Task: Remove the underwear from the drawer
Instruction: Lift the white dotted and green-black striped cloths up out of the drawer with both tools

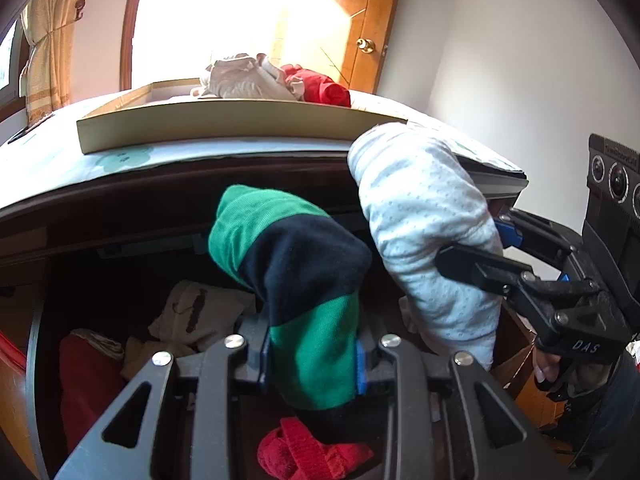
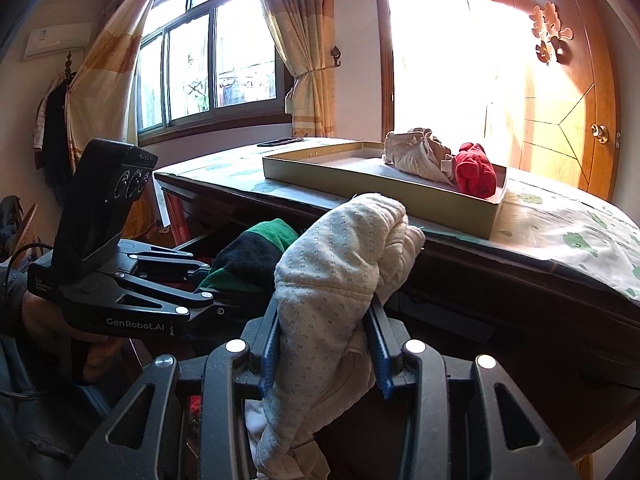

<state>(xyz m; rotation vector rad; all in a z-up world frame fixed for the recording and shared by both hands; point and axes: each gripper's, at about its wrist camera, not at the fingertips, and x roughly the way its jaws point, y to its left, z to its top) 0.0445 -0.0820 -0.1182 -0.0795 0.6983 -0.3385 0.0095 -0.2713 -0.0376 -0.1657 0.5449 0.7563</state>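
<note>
Open drawer point(image 1: 100, 300) sits under the bench point(image 2: 560, 248) front edge; clear air above bench top. Shallow tray point(image 2: 360, 176) near that edge, w/ beige and red garments in its right end. Left gripper point(image 1: 312, 360): fingers clamped on green/navy underwear point(image 1: 296, 264), lifted above drawer. Right gripper point(image 2: 324, 348): fingers clamped on pale dotted underwear point(image 2: 336, 264), bunched, up by bench edge. Red and beige garments remain in drawer.

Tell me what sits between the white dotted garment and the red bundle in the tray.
In the right wrist view, only the tray's near wall and bare floor separate the white dotted garment from the red bundle.
</note>
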